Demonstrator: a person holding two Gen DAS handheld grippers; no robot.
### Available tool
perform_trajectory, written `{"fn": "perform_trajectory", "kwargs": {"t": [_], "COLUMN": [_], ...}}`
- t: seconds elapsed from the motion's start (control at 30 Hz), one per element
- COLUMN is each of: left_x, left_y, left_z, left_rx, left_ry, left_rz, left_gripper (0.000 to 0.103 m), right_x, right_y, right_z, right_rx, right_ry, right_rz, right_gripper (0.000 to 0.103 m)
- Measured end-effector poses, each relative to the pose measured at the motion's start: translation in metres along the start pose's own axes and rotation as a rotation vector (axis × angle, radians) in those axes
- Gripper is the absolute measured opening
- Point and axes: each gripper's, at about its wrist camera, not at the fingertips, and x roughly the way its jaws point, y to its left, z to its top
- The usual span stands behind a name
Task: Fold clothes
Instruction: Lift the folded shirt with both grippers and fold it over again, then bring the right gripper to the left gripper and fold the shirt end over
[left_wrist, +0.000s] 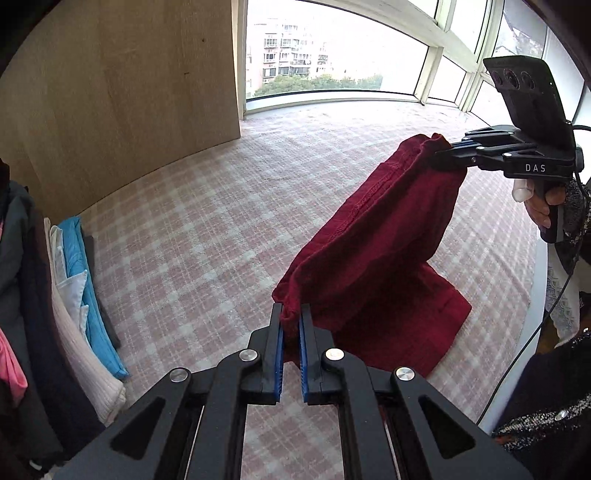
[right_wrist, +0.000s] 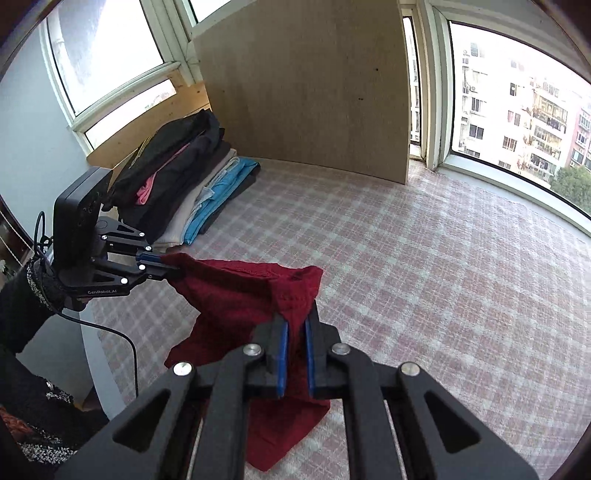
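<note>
The left claw (left_wrist: 291, 314) was clamped on one corner of the dark red garment (left_wrist: 373, 266) at the lower centre of its own view, while the right claw (left_wrist: 448, 155) pinched the other corner at the upper right. The cloth hung stretched between them, its lower part lying on the checked surface (left_wrist: 207, 229). A stack of folded clothes (right_wrist: 192, 184) sat left of centre beside a wooden board (right_wrist: 306, 85).

Garment (left_wrist: 373, 266) hangs between both grippers, stacked clothes (right_wrist: 184, 192) left.
</note>
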Motion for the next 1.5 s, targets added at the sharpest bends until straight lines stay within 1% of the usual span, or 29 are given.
{"fn": "perform_trajectory", "kwargs": {"t": [0.07, 0.17, 0.3, 0.4, 0.5, 0.6, 0.67, 0.73, 0.77, 0.8, 0.87, 1.0, 1.03, 1.1, 1.23, 1.3, 1.4, 1.5], "left_x": [0.004, 0.014, 0.037, 0.065, 0.092, 0.106, 0.110, 0.111, 0.109, 0.102, 0.083, 0.048, 0.044, 0.058, 0.091, 0.108, 0.125, 0.140], "left_y": [0.004, 0.014, 0.036, 0.047, 0.051, 0.050, 0.051, 0.055, 0.057, 0.057, 0.057, 0.042, 0.032, 0.014, -0.019, -0.024, -0.029, -0.033], "left_z": [0.001, 0.015, 0.042, 0.053, 0.053, 0.048, 0.044, 0.046, 0.048, 0.049, 0.053, 0.075, 0.084, 0.103, 0.142, 0.157, 0.170, 0.177], "left_rx": [-0.027, -0.039, -0.090, -0.094, -0.076, -0.054, -0.060, -0.065, -0.063, -0.049, -0.017, 0.056, 0.100, 0.194, 0.376, 0.408, 0.460, 0.499], "left_ry": [0.005, -0.011, -0.028, 0.003, 0.053, 0.094, 0.116, 0.153, 0.173, 0.174, 0.158, 0.099, 0.086, 0.087, 0.096, 0.119, 0.170, 0.231], "left_rz": [-0.012, 0.033, 0.056, 0.073, 0.070, 0.067, 0.058, 0.053, 0.076, 0.107, 0.160, 0.096, 0.059, 0.005, -0.093, -0.135, -0.214, -0.246], "left_gripper": [0.006, 0.006, 0.006, 0.006, 0.006, 0.006, 0.006, 0.013, 0.019, 0.025, 0.026, 0.029, 0.031, 0.042, 0.042, 0.042, 0.042, 0.043], "right_x": [0.010, 0.034, 0.073, 0.101, 0.124, 0.135, 0.134, 0.127, 0.121, 0.115, 0.101, 0.087, 0.085, 0.084, 0.078, 0.075, 0.072, 0.073], "right_y": [-0.006, -0.024, -0.053, -0.066, -0.077, -0.085, -0.089, -0.089, -0.088, -0.086, -0.078, -0.064, -0.062, -0.060, -0.059, -0.057, -0.053, -0.053], "right_z": [0.008, 0.027, 0.047, 0.047, 0.038, 0.029, 0.027, 0.027, 0.027, 0.027, 0.028, 0.031, 0.031, 0.031, 0.030, 0.029, 0.028, 0.029], "right_rx": [-0.013, -0.015, -0.004, -0.019, -0.027, -0.020, -0.003, 0.005, 0.006, 0.006, -0.011, -0.053, -0.066, -0.075, -0.084, -0.104, -0.143, -0.165], "right_ry": [0.014, 0.015, 0.045, 0.089, 0.136, 0.156, 0.141, 0.114, 0.095, 0.076, 0.037, 0.004, 0.001, 0.003, -0.005, -0.007, -0.003, 0.007], "right_rz": [-0.016, -0.055, -0.111, -0.134, -0.136, -0.114, -0.093, -0.074, -0.065, -0.057, -0.048, -0.027, -0.023, -0.006, 0.035, 0.049, 0.056, 0.057], "right_gripper": [0.008, 0.008, 0.007, 0.007, 0.007, 0.008, 0.008, 0.008, 0.008, 0.007, 0.007, 0.007, 0.008, 0.007, 0.008, 0.008, 0.007, 0.008]}}
